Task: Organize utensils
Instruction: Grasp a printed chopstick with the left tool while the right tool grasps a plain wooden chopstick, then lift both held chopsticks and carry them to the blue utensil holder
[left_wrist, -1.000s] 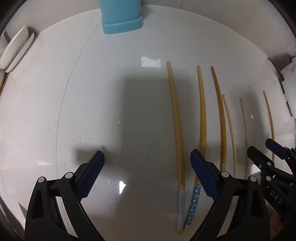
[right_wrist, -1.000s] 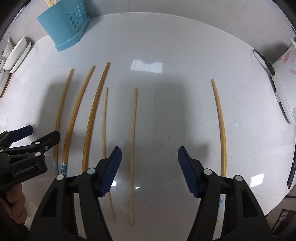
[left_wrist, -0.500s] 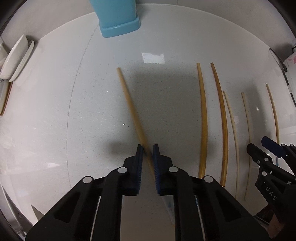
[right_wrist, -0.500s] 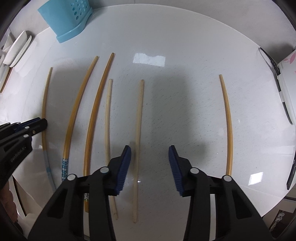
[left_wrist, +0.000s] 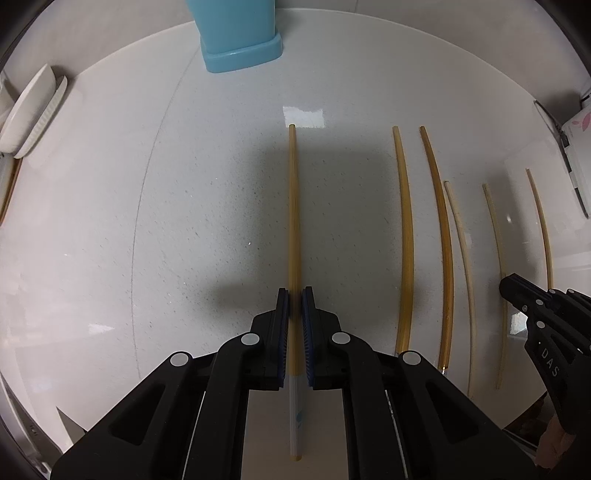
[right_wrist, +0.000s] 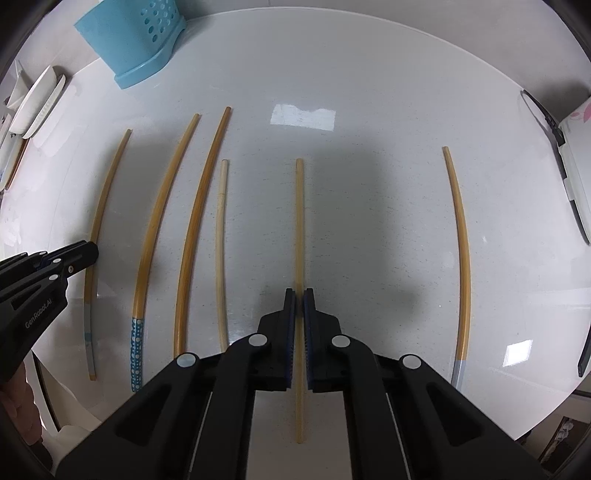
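White desk (left_wrist: 110, 221) lies beneath both my hands. My left fingers (left_wrist: 294, 295) pinch a tan chopstick with a grey-white end (left_wrist: 293, 206). My right fingers (right_wrist: 299, 295) have just been closing and now pinch a pale plain chopstick (right_wrist: 299, 221). Between the two pairs lie three more chopsticks (right_wrist: 192, 229), and one lone chopstick (right_wrist: 461, 240) outside my right fingers. Ahead of the fingertips, at the desk's far edge, stands a blue utensil holder (right_wrist: 136, 40).

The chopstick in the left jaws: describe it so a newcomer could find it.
Start at the blue utensil holder on the white counter. Six chopsticks lie below it; take the leftmost chopstick, pinched by the left gripper. Unlike its polka-dotted neighbour, its handle end is pale grey.
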